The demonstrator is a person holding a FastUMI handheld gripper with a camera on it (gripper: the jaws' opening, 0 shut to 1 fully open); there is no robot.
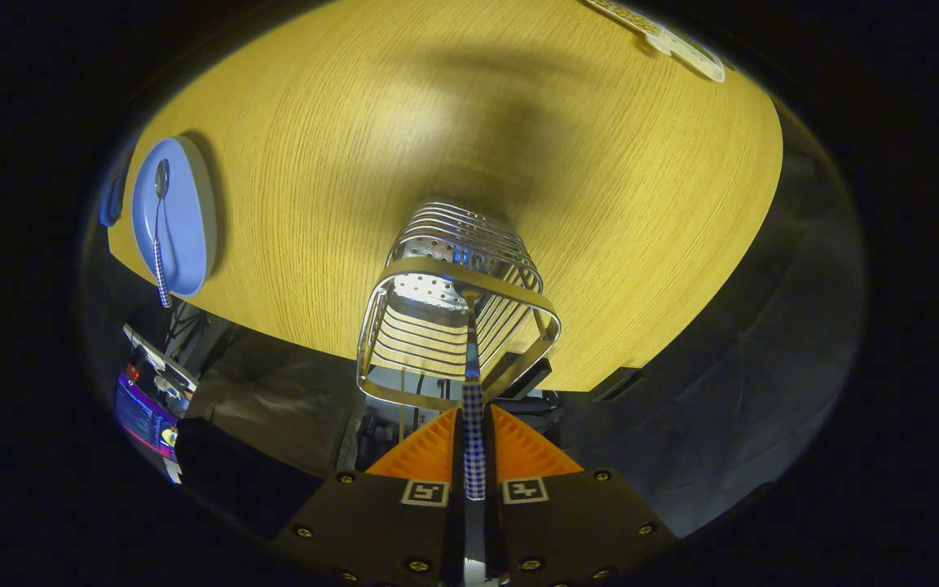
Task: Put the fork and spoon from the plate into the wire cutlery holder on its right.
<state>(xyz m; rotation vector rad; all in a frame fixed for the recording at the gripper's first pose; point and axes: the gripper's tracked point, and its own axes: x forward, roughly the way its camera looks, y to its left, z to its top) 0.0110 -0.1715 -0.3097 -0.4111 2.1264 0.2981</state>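
Checked-handled fork (473, 424) was pinched between the gripper (474, 424) fingers, its head inside the wire cutlery holder (453, 318) just ahead. Spoon (160, 228) lay on the blue plate (184, 220), well apart.

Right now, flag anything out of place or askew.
Nothing looks damaged or spilled. The gripper is shut on the fork, its head inside the wire holder. The spoon lies on the plate, handle overhanging the rim.
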